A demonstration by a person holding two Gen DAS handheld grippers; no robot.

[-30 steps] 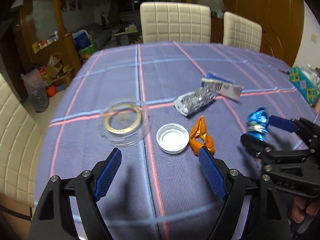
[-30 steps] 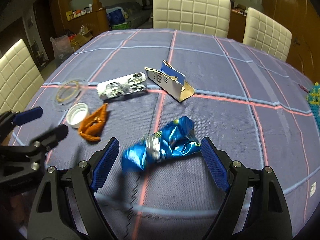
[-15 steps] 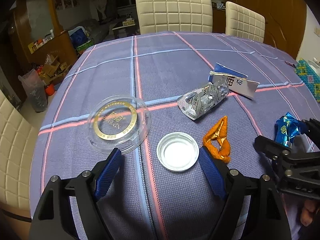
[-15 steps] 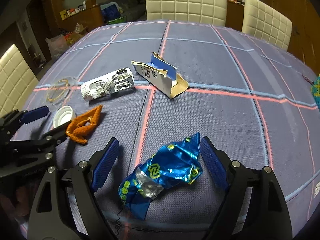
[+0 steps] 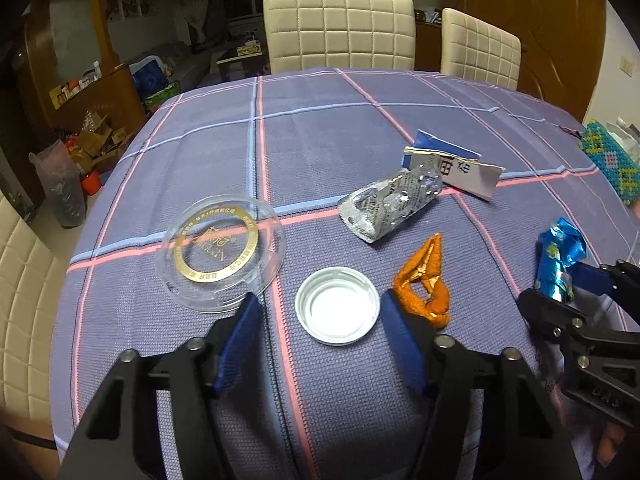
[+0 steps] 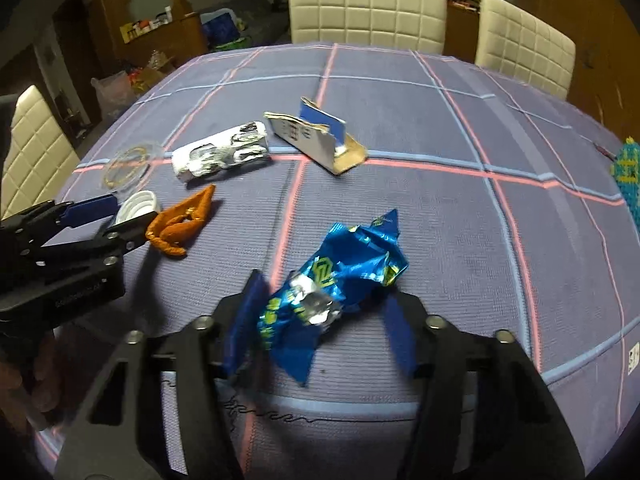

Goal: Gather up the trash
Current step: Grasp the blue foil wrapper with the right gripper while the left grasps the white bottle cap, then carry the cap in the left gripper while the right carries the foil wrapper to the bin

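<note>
A white bottle cap [image 5: 337, 306] lies on the checked tablecloth [image 5: 320, 140] between the blue pads of my left gripper [image 5: 320, 302]. Its jaws are closing and the pads stand just clear of the cap's rim. The right gripper [image 6: 326, 292] is closing on a crumpled blue foil wrapper [image 6: 344, 280], with both pads against its sides. The left wrist view shows that wrapper [image 5: 558, 256] pinched upright in the right gripper [image 5: 554, 284]. Seen from the right wrist, the left gripper [image 6: 134, 210] flanks the cap [image 6: 138, 206].
An orange wrapper [image 5: 424, 280] lies just right of the cap. Behind it are a silver blister pack [image 5: 392, 204] and a torn blue-and-white carton [image 5: 456, 168]. A clear lid with a gold ring [image 5: 220, 248] lies left. Cream chairs [image 5: 340, 28] line the far edge.
Both pairs of jaws have narrowed: the left around the white cap, the right onto the blue wrapper, which now stands more bunched between the pads.
</note>
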